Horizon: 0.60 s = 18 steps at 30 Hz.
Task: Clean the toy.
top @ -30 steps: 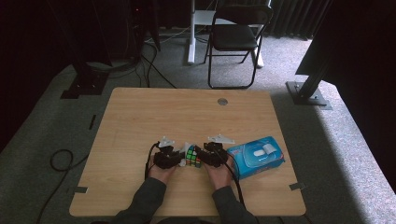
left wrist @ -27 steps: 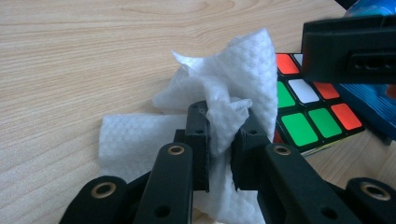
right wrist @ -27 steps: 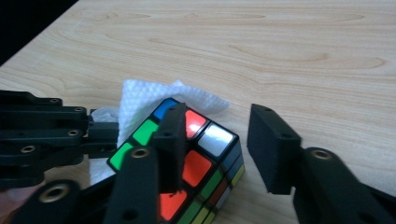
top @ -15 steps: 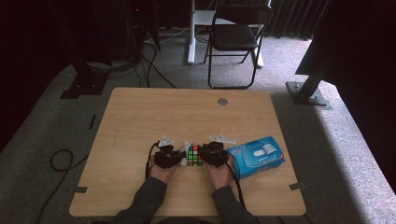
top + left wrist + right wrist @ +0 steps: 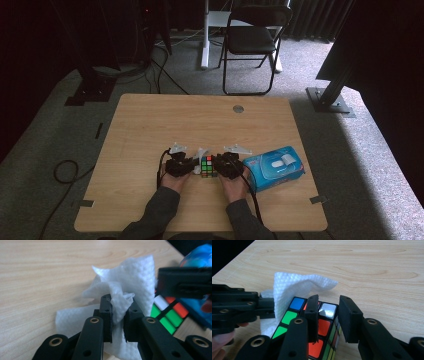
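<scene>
- The left tongs (image 5: 118, 315) are pressed together on a bunched fold of the white paper towel (image 5: 130, 287); the sheet rises up beyond their tips and spreads onto the bench (image 5: 50, 270) below them.
- In the high view the left tongs (image 5: 192, 166) sit just left of the puzzle cube (image 5: 208, 166), with the towel (image 5: 201, 155) standing as a small white peak between them and the cube.
- The right tongs (image 5: 329, 315) have just been closing, and they now pinch an upper edge of the cube (image 5: 322, 327): one jaw lies on the face with blue, green and red stickers, the other on the adjoining side.
- In the high view the right tongs (image 5: 223, 166) are at the cube's right side, so the cube sits between the two tongs, near the front edge of the bench (image 5: 150, 125).
- From the right tongs, the towel (image 5: 294, 287) drapes against the far left side of the cube, held there by the left tongs (image 5: 265, 306).
- From the left tongs, the cube (image 5: 170, 315) lies just right of the towel, under the right tongs (image 5: 185, 285).
- A blue pack of wipes (image 5: 274, 167) lies just right of the right tongs, on the bench.
- A folding chair (image 5: 252, 40) stands on the floor well beyond the bench.
</scene>
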Each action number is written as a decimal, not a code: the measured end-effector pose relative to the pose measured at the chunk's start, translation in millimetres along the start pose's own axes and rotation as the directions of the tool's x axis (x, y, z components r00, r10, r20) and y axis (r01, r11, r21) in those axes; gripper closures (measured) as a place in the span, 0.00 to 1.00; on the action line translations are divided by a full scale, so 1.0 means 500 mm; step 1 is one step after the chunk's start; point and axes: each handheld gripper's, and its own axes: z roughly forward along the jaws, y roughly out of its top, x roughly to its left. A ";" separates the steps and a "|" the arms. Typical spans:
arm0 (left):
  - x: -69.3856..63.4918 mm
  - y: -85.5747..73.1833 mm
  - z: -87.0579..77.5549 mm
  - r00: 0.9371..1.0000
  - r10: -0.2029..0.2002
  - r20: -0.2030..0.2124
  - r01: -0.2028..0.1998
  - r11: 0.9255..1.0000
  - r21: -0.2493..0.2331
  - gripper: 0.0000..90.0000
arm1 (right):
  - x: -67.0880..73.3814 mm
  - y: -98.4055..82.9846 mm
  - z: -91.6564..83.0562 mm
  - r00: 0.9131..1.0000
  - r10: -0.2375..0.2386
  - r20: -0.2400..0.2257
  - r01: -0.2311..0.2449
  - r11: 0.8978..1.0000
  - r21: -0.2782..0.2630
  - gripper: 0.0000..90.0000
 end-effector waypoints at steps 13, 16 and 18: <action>0.001 -0.019 0.015 0.999 0.023 -0.028 -0.022 0.999 0.033 0.90 | -0.001 -0.001 0.000 1.000 0.000 -0.001 0.000 1.000 -0.001 0.78; -0.003 -0.016 0.005 0.999 0.025 -0.028 -0.025 1.000 0.012 0.90 | -0.001 -0.001 0.000 1.000 -0.001 -0.002 0.001 1.000 -0.001 0.78; -0.008 -0.012 -0.007 0.999 0.021 -0.024 -0.022 1.000 -0.009 0.91 | -0.001 -0.001 0.000 1.000 0.000 -0.003 0.000 1.000 -0.002 0.78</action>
